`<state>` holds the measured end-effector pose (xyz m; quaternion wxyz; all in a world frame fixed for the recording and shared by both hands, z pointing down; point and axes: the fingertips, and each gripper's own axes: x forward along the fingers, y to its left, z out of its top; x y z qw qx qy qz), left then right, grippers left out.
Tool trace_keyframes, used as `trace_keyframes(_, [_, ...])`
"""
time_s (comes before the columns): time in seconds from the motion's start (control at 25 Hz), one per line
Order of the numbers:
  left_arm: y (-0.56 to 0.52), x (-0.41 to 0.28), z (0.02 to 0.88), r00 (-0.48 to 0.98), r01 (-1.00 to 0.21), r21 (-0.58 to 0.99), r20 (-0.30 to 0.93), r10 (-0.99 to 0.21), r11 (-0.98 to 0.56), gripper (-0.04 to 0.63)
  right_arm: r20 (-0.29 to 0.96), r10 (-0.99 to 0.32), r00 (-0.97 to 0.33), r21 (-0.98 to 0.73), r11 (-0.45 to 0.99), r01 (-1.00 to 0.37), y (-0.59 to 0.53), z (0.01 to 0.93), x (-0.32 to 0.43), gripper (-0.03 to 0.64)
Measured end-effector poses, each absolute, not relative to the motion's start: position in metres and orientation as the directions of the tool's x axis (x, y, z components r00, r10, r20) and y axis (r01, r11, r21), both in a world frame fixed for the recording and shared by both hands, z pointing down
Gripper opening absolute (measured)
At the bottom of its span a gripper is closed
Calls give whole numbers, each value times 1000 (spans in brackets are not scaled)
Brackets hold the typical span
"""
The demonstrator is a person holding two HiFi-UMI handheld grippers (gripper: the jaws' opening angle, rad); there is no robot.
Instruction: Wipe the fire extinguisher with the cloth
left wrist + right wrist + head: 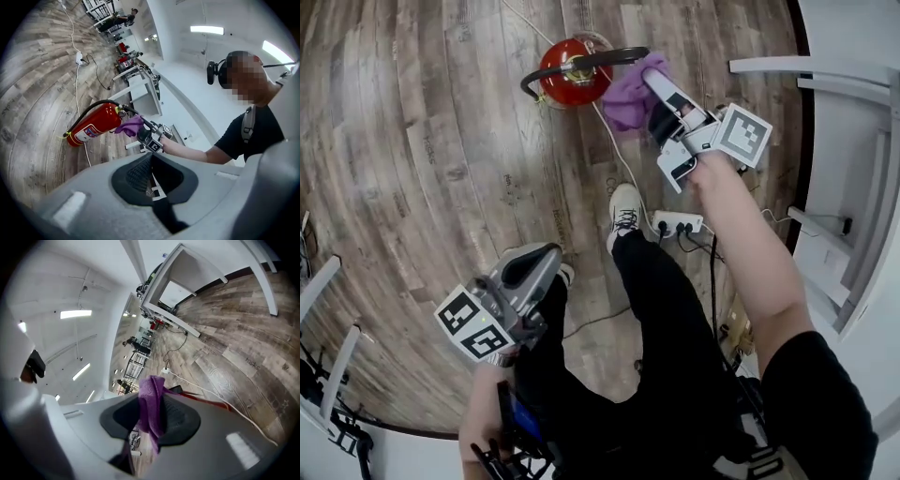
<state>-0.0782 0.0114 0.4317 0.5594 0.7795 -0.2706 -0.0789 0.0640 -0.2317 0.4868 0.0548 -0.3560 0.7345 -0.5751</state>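
While the purple cloth [626, 101] is clamped between the pads of my right tongs [654, 89], bunched up with a tail hanging below them, I judge the wiping to be only at its start. The cloth sits against or just beside the valve head at the top of the fire extinguisher [572, 72]; I cannot tell whether it truly touches. Nothing on the red body reads as wiped yet, so the whole cylinder, from shoulder to base, looks left to do.

My left tongs [534, 267] are shut tight with nothing in them, held low near my knee and well apart from the extinguisher.

The extinguisher stands on the floor [431, 141] ahead of my shoe [625, 208]. Its body is a smooth, glossy red metal cylinder with a pale label band round the middle, and 1 black rubber hose [546, 75] arches off the head in a stiff curve. The cloth looks soft and fuzzy, like microfibre, and folds easily, so it should wrap well round the curve. The floor is grey-brown wood-look planking, matt and streaky. A white power strip [678, 222] with its thin cable lies on the floor near my foot.
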Motion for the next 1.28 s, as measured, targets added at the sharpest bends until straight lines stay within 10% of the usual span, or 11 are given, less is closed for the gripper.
trace_keyframes(0.6, [-35,-110,567,788,-346,869,64,-612,-355,-3,-211,-518,-829,-912,409,-23,-246,554,66,107])
trace_keyframes(1.04, [-77,-154,564,724,-351,841,-35,-689,-412,-3,-72,-530,-845,-962,261,-81,-240,730,66,106])
trace_keyframes(1.28, [-81,-165,570,707,-423,808,10,-707,-411,-3,211,-560,-801,-958,43,-282,-236,869,65,104])
